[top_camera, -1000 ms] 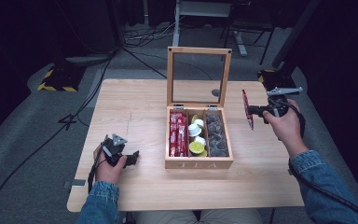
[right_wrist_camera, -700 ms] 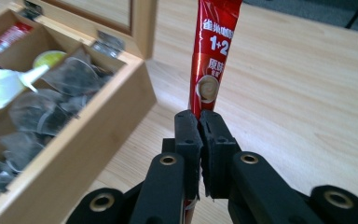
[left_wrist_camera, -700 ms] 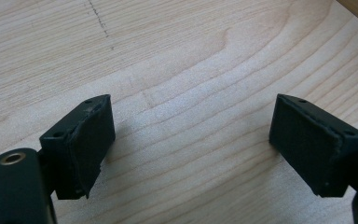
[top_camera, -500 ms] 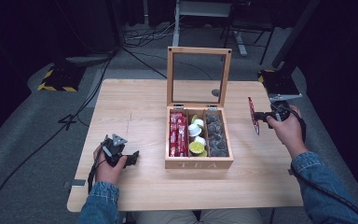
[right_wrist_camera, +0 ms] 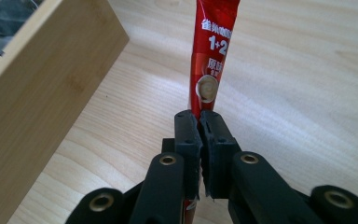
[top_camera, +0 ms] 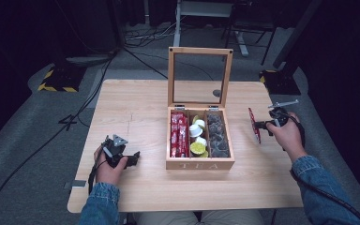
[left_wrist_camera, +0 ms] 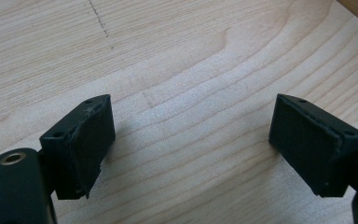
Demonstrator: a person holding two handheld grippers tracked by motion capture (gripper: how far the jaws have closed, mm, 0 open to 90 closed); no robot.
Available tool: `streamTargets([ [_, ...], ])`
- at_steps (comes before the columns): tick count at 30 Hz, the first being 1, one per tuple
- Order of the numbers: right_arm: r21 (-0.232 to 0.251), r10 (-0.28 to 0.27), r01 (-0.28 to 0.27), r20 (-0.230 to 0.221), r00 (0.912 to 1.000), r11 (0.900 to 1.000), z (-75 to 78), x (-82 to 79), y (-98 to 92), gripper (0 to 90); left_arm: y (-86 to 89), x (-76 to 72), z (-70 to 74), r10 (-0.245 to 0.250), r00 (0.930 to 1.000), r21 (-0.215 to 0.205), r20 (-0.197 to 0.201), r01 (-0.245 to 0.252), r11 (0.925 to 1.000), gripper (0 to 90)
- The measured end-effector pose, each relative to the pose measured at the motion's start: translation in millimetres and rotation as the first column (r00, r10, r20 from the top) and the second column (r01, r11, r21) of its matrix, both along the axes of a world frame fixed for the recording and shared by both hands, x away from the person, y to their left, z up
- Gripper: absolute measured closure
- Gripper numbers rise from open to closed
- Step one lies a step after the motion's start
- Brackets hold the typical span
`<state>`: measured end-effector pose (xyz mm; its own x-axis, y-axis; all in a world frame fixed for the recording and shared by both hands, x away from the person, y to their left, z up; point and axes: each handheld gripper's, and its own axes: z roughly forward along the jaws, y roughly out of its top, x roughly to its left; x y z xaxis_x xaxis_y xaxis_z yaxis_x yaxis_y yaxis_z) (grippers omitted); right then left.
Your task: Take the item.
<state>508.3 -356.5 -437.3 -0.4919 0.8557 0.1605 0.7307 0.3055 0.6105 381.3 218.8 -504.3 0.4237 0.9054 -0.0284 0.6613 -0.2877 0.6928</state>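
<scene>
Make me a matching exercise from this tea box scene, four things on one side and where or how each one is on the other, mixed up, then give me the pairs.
Things:
1. red packet
2. left gripper
3. box lid
4. dark pods

States or places:
A. standing up, open
B. right-hand compartment of the tea box
C. pinched in the right gripper, beside the box
D. jaws apart, nothing between them, over bare table

Pairs: 1-C, 2-D, 3-A, 4-B

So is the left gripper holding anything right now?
No, the left gripper has its jaws spread wide over bare table, with nothing between them.
</scene>
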Motion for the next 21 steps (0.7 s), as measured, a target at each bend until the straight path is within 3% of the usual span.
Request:
streamTargets([
  [7, 0.007, -0.005, 0.005, -0.059, 0.9982, 1.000, -11.5, 0.0, 0.1, 86.2, 0.0, 0.0, 0.0, 0.000, 1.0000, 0.000, 0.000, 0.000, 1.0000, 14.6],
  [16, 0.010, -0.038, 0.039, -0.081, 0.9960, 0.999, -21.4, -2.0, 0.0, 85.7, 0.2, 0.7, 0.1, -0.005, 1.0000, 0.004, -0.003, 0.005, 1.0000, 14.2],
  [21, 0.034, -0.054, 0.056, -0.070, 0.9961, 0.998, -23.3, -3.9, -2.3, 73.5, -0.2, 1.7, -0.1, -0.006, 1.0000, 0.001, -0.002, 0.006, 1.0000, 13.6],
])
